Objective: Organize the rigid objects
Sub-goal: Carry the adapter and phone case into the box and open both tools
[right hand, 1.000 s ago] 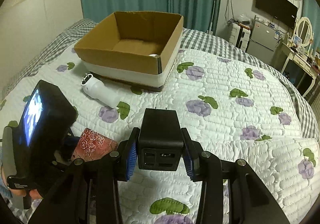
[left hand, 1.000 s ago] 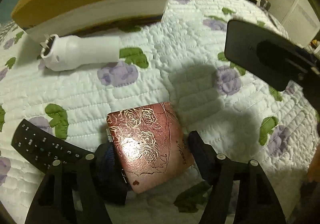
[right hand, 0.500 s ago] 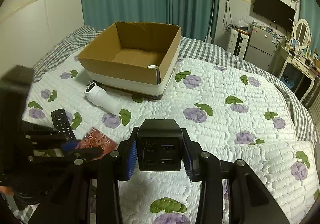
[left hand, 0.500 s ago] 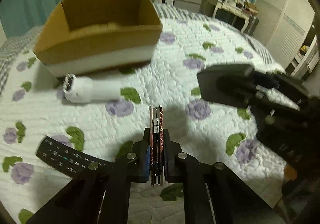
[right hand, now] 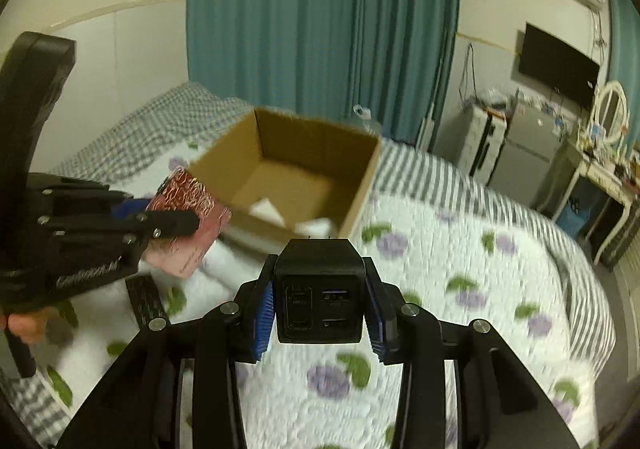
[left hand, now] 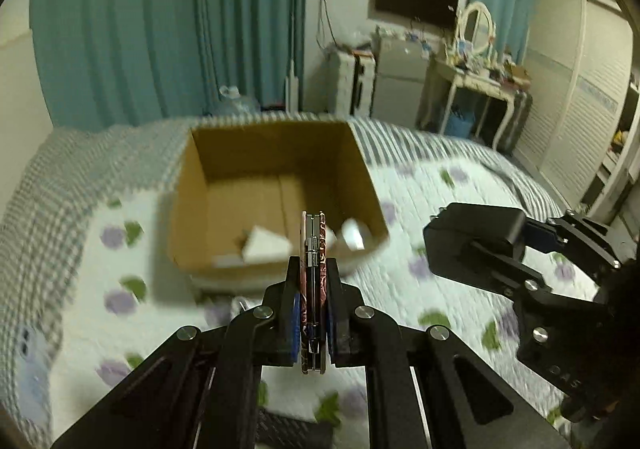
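Note:
My left gripper (left hand: 313, 285) is shut on a flat red rose-patterned case (left hand: 314, 249), held edge-on in the air in front of the open cardboard box (left hand: 276, 153). In the right wrist view the case (right hand: 192, 205) shows at the left, near the box's (right hand: 312, 153) front left corner. My right gripper (right hand: 320, 305) is shut on a black charger block (right hand: 319, 289), held above the quilt short of the box. That charger (left hand: 472, 237) also shows at the right of the left wrist view. White items (left hand: 266, 245) lie in the box.
The box sits on a white floral quilt (right hand: 440, 249) on the bed. A black remote (right hand: 144, 297) lies on the quilt at the left. Teal curtains (right hand: 320, 29), a dresser and a wall TV stand beyond the bed.
My left gripper closed on the rose case, turned it on edge and lifted it toward the box. My right gripper has risen and moved toward the box with the charger.

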Action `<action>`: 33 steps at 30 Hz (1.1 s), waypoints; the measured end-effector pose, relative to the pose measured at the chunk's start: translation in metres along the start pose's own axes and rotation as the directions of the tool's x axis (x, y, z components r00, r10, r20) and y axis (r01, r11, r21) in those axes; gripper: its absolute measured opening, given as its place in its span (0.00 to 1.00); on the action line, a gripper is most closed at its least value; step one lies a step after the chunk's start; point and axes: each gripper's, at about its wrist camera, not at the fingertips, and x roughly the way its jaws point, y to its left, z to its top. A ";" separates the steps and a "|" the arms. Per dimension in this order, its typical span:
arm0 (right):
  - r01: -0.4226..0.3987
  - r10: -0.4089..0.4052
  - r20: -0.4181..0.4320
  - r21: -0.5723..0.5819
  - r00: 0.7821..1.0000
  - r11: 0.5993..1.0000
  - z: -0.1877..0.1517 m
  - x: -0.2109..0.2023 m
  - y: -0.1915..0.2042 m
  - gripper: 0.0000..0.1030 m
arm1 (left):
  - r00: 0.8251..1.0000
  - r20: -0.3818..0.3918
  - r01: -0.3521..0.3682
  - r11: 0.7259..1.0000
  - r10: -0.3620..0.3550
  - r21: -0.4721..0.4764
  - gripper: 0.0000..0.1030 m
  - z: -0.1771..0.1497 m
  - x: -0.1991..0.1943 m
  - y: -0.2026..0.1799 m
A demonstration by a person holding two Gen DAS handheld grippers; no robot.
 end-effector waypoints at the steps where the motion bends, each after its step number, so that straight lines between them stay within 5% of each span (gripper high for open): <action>1: -0.002 0.002 0.014 -0.011 1.000 1.000 0.010 0.001 0.000 0.37 | 1.000 0.009 -0.008 1.000 0.008 0.000 0.10 0.008 0.002 0.004; 13: -0.036 0.044 0.102 -0.082 0.994 0.996 0.102 0.076 -0.009 0.37 | 0.995 -0.033 -0.092 0.996 0.092 0.003 0.10 0.055 0.090 0.047; 26: -0.074 0.076 0.035 -0.042 0.997 0.996 0.088 0.156 -0.023 0.37 | 0.989 -0.081 -0.126 0.992 0.127 0.011 0.13 0.058 0.153 0.054; 29: -0.086 0.087 0.029 -0.033 0.996 0.996 0.085 0.166 -0.026 0.37 | 0.987 -0.059 -0.147 0.988 0.149 0.038 0.32 0.061 0.151 0.050; 30: -0.089 0.090 0.026 -0.029 0.996 0.996 0.084 0.170 -0.027 0.37 | 0.986 -0.056 -0.156 0.987 0.158 0.040 0.52 0.061 0.152 0.052; 33: -0.091 0.092 0.022 -0.011 0.996 0.996 0.084 0.177 -0.032 0.37 | 0.985 -0.039 -0.165 0.986 0.166 0.038 0.55 0.063 0.149 0.055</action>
